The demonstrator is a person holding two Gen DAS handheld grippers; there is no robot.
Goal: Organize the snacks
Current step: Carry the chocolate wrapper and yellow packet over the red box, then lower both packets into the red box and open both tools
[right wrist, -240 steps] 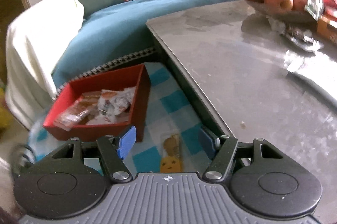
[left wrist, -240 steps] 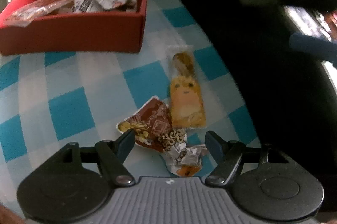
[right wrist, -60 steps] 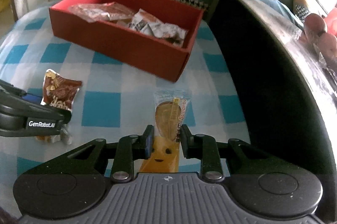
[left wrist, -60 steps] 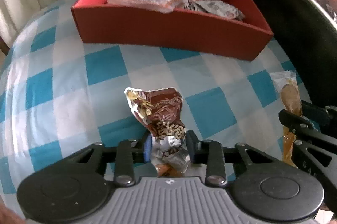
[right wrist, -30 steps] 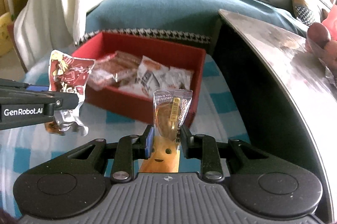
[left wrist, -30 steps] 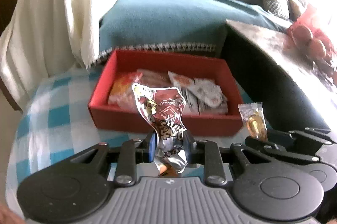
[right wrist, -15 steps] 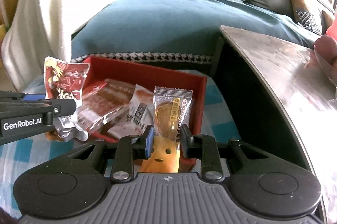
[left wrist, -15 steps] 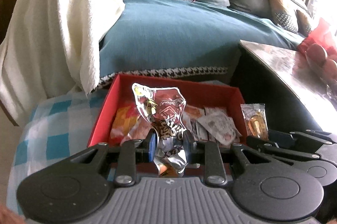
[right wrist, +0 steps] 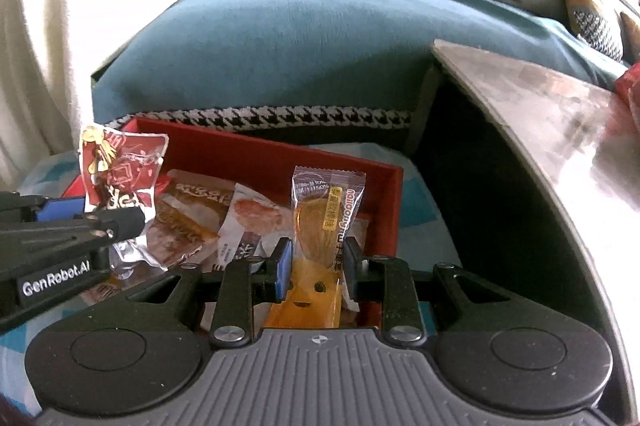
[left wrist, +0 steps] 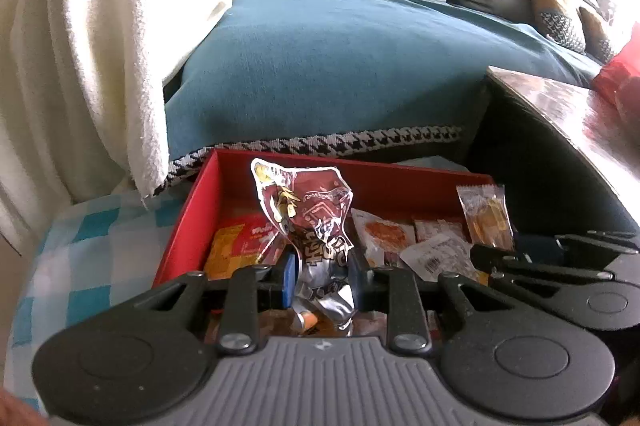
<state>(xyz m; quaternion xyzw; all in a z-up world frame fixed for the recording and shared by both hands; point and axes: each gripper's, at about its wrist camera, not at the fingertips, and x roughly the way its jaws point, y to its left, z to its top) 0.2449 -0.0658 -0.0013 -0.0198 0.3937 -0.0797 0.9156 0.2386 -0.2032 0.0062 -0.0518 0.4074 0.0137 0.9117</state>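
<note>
Left wrist view: one crinkly brown foil packet (left wrist: 316,226) is pinched by the left gripper (left wrist: 322,276); one clear yellow sachet (right wrist: 320,234) is clamped by the right gripper (right wrist: 316,268), over one red box (left wrist: 188,214).

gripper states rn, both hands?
Left gripper: shut on the brown snack packet, above the red box.
Right gripper: shut on the yellow snack packet.

Red box (left wrist: 192,209) rests, seemingly, on checked cloth (left wrist: 80,266).

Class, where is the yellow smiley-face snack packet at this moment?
In the right wrist view, the yellow snack packet stands upright, pinched by the right tongs over the red box, right of the left tongs' brown packet.
</note>
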